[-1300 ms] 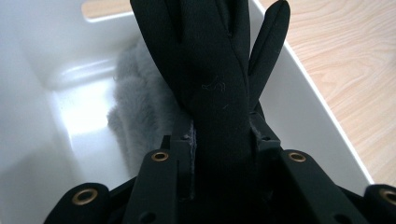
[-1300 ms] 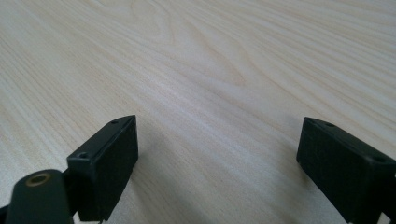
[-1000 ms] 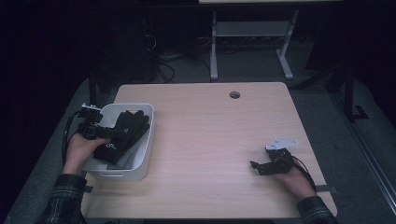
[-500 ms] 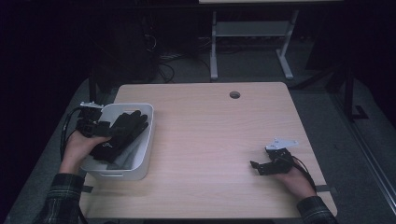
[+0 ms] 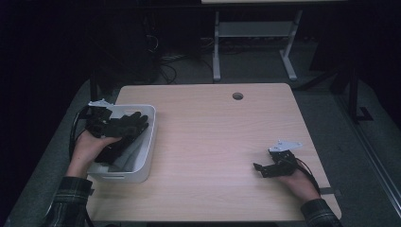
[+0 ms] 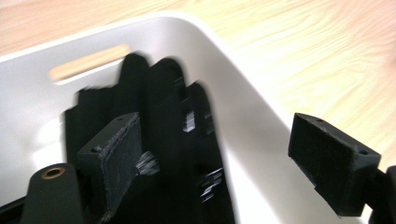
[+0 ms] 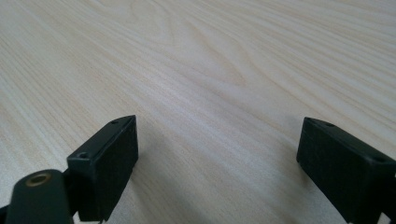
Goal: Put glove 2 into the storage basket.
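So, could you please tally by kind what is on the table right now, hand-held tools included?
White bin: 1
Black glove, lying in the bin: 1
Hand-held tools, left tool open over the bin, right tool open on the bare table: 2
Total: 4

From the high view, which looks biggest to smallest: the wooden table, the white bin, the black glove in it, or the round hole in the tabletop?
1. Table
2. White bin
3. Black glove, lying in the bin, partly hidden by the left tool
4. Round hole
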